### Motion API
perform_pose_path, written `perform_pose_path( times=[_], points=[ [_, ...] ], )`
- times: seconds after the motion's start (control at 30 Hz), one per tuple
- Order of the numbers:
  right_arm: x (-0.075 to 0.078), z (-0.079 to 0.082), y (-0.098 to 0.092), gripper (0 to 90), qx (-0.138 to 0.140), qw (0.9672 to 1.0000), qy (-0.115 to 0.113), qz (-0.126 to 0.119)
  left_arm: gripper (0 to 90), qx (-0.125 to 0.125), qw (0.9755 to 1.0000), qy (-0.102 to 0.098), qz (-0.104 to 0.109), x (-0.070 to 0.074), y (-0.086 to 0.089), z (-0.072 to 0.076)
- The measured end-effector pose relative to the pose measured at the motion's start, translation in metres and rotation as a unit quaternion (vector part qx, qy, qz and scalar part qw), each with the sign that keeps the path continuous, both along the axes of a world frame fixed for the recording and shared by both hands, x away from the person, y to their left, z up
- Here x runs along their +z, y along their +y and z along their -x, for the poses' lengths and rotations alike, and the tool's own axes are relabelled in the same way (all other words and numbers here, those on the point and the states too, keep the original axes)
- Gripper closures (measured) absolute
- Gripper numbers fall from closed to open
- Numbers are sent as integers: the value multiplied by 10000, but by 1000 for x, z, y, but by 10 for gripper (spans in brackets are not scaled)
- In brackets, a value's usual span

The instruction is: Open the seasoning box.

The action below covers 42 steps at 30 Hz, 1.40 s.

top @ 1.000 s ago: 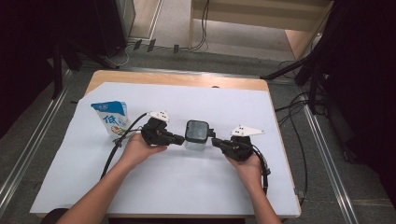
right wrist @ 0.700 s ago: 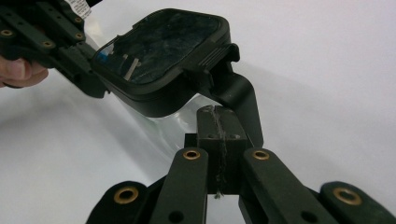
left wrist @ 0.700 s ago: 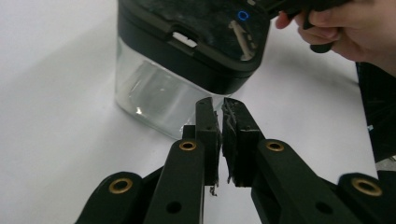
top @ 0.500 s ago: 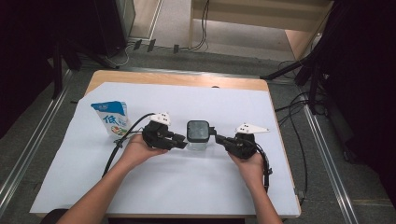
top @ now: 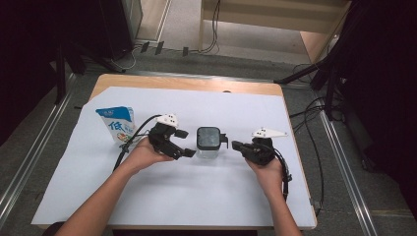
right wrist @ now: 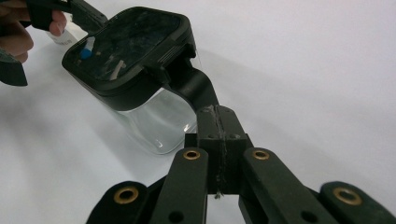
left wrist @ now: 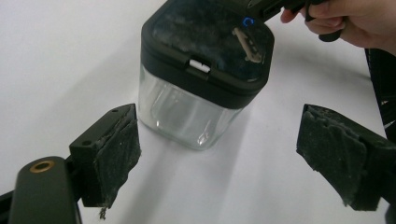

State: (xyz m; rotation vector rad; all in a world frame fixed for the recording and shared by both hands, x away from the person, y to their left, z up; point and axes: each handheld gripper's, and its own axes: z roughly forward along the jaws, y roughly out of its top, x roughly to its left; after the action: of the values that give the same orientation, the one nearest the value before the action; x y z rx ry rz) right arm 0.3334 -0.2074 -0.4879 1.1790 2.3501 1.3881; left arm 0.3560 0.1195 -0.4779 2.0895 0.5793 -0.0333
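i have both forearms coming in from the near edge, angled inward toward the clear square jar with a black lid [top: 208, 142] standing mid-table on the white sheet [top: 196, 196]. my left gripper [top: 188, 143] lies level just beside the jar's left face; its jaws have just been opening and now stand wide apart, touching nothing. my right gripper [right wrist: 218, 122] is clenched, seemingly on the lid's black tab [right wrist: 194, 86], though the contact is hard to make out. a blue-and-white carton [top: 118, 124] stands off to the left.

A wooden worktop [top: 187, 83] carries a white sheet [top: 206, 196]; on it stand a clear lidded jar [top: 209, 142] and a milk carton [top: 118, 124].
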Motion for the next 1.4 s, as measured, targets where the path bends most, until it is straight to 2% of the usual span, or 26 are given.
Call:
perform_pose_path(
  times=[0.1,0.23,0.33,0.4,0.47,0.53,0.57,0.77,1.0,1.2,1.4],
  points=[
    [-1,-3,0,900,27,10000,38,-20,143,-102,9998,-68,-127,2,-3,-5],
    [-2,-7,1,900,52,9999,92,-63,138,-245,9993,-205,-185,4,-9,-10],
    [-1,-9,3,900,85,9999,103,-75,123,-275,9995,-138,-81,-1,-10,-14],
    [0,-10,3,900,106,9999,105,-73,106,-264,9996,-85,-62,-6,-10,-17],
    [-1,-10,3,900,127,9998,120,-70,103,-361,9993,-69,-87,-9,-11,-19],
    [-1,-11,4,900,149,9998,129,-53,93,-515,9979,-180,-341,-8,-16,-20],
    [-1,-11,4,900,162,9998,141,-58,92,-569,9974,-199,-396,-6,-18,-21],
    [0,-13,7,900,196,9997,159,-63,96,-882,9947,-270,-444,-9,-24,-29],
    [-1,-15,6,900,201,9996,179,-89,127,-919,9953,-214,-235,-15,-23,-36],
    [-1,-15,7,900,191,9996,186,-97,155,-981,9949,-201,-71,-14,-24,-37],
    [-1,-15,7,900,177,9996,176,-89,155,-995,9946,-208,-226,-11,-27,-37]
  ],
)
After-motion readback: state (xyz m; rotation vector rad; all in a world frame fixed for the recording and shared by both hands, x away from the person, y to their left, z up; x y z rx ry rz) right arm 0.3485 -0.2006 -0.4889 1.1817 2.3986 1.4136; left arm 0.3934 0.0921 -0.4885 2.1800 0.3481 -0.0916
